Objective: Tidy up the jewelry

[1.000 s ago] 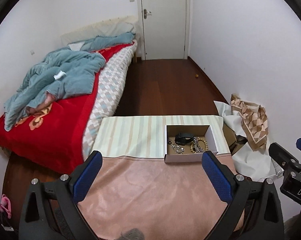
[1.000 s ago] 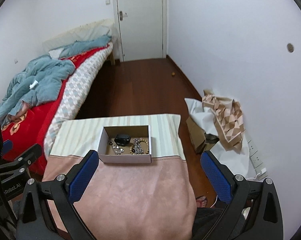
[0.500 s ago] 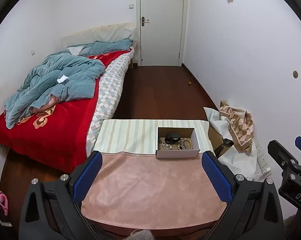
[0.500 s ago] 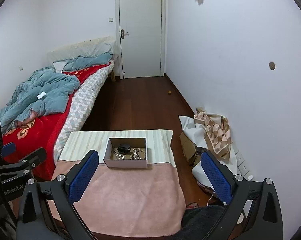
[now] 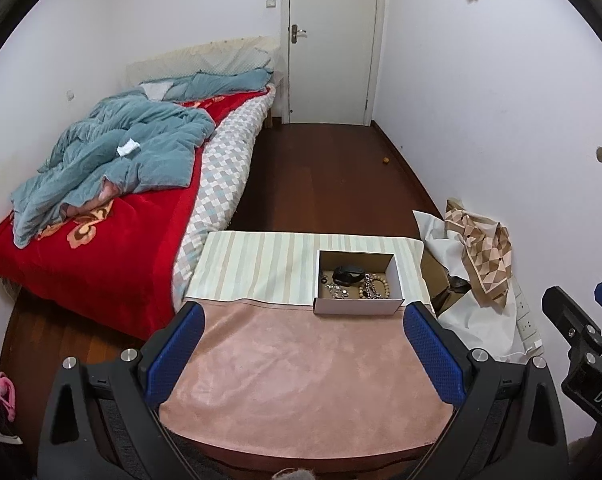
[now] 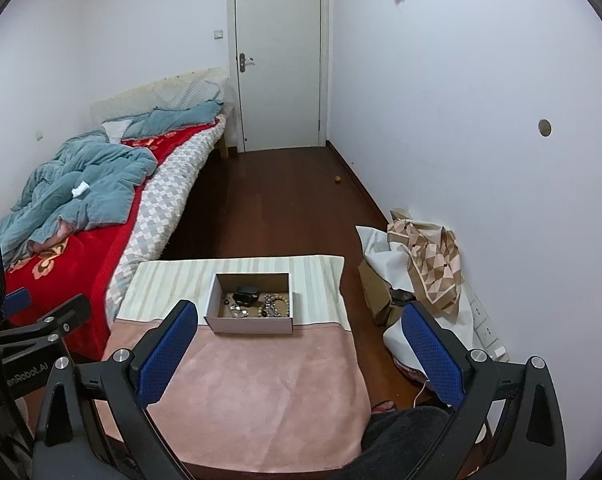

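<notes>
Both grippers were hanging back over the near edge of the tabletop (image 5: 301,380), jaws spread wide on each and holding nothing. Left gripper (image 5: 305,352) had the pink cloth (image 5: 285,360) right under it, right gripper (image 6: 299,350) same deal, with its body poking into the left view at the far right.

The thing that mattered: the box (image 6: 253,308) sat past the pink cloth, on the striped cloth (image 5: 257,268), its front wall right at the seam between the two. From the left jaws it was ahead and off to the right; from the right jaws it was ahead and a bit left of center. So it lay between the two, and I'd guess the right one had the straighter shot. Its long side ran left-right, across both cameras.

Count: one box, open top. Inside I could make out one black band (image 5: 348,274), one bead bracelet (image 5: 377,286), a silvery chain tangle (image 5: 337,290) and one small ring (image 5: 324,279). Could be more, it was too small to sort out properly. Everything was in the box, nothing loose on the cloths.

Further back: one bed (image 5: 101,232) on the left, one door (image 6: 279,60) at the far end.
</notes>
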Demonstrator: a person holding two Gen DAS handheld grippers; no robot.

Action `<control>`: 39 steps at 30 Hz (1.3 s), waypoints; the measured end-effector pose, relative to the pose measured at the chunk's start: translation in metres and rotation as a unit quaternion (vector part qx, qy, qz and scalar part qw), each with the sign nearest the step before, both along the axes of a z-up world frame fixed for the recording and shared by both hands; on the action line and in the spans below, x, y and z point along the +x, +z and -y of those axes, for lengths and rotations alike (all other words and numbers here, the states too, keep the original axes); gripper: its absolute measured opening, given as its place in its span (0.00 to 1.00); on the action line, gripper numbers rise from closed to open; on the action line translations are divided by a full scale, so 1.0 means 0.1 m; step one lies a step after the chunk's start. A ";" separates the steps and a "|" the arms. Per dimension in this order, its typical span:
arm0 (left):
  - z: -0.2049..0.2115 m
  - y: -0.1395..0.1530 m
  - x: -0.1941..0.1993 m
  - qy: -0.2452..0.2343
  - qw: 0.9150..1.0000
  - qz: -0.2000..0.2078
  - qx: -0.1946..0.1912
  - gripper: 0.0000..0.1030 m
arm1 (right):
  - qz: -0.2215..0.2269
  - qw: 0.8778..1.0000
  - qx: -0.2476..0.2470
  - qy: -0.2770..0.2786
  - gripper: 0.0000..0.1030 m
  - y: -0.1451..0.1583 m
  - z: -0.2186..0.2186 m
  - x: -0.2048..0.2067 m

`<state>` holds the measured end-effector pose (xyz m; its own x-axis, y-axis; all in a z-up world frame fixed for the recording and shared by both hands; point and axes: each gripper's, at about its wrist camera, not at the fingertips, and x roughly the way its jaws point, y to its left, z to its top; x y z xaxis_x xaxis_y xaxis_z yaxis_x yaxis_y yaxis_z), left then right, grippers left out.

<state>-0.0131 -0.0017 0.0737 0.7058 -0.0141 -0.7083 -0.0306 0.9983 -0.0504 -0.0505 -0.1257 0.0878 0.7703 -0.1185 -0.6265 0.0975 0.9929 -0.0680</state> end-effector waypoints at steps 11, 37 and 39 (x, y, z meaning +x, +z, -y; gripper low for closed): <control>0.14 -0.32 0.56 0.005 0.999 -0.033 0.010 1.00 | -0.040 0.999 -0.006 -0.018 1.00 -0.41 0.13 0.65; 0.29 -0.79 1.36 0.000 0.992 -0.127 0.013 1.00 | -0.133 0.991 -0.004 -0.012 1.00 -0.91 0.24 1.59; 0.30 -0.81 1.37 -0.002 0.991 -0.131 0.013 1.00 | -0.138 0.990 -0.002 -0.009 1.00 -0.93 0.23 1.60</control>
